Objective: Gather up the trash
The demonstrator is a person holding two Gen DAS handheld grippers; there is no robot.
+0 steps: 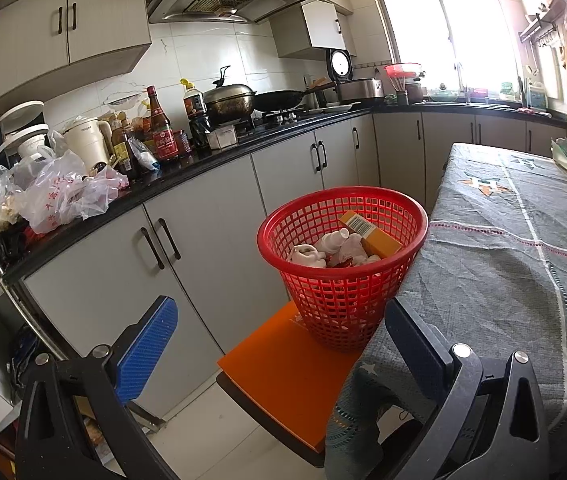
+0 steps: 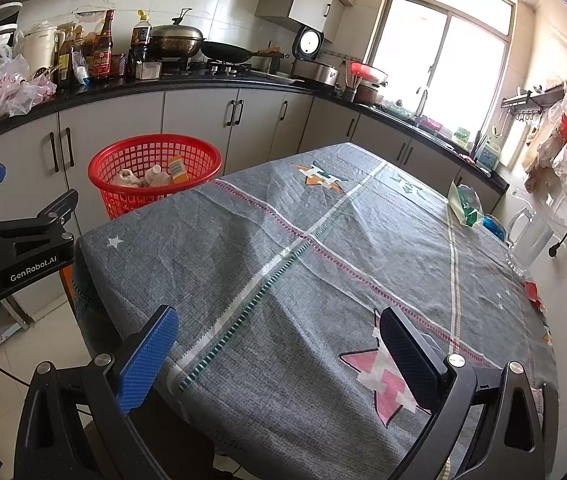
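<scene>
Trash is sitting in one red mesh basket (image 1: 343, 256), which is standing on one orange stool (image 1: 283, 376) just beside the table's edge; inside it one orange box (image 1: 371, 232) with a barcode is leaning at the basket's 2 o'clock, one white bottle (image 1: 333, 240) is lying at centre, and crumpled white pieces are filling the 8 o'clock side, their number being unclear; the left gripper (image 1: 279, 352) is hovering with its two fingers spread wide, gripping nothing, the basket showing in the gap between them; the right gripper (image 2: 279, 356) is likewise gaping wide and holding nothing, poised over the grey tablecloth (image 2: 283, 248); in the right wrist view the basket is showing at 10 o'clock past the table's far corner; one green-and-white packet (image 2: 465, 204) is lying on the cloth at 2 o'clock, and one small red scrap (image 2: 533, 290) is resting near the table's 3 o'clock edge; two woks are sitting on the stove (image 1: 279, 114) on the black counter (image 1: 203, 156); one dark lidded wok (image 1: 229, 98) and one black pan (image 1: 279, 100)
</scene>
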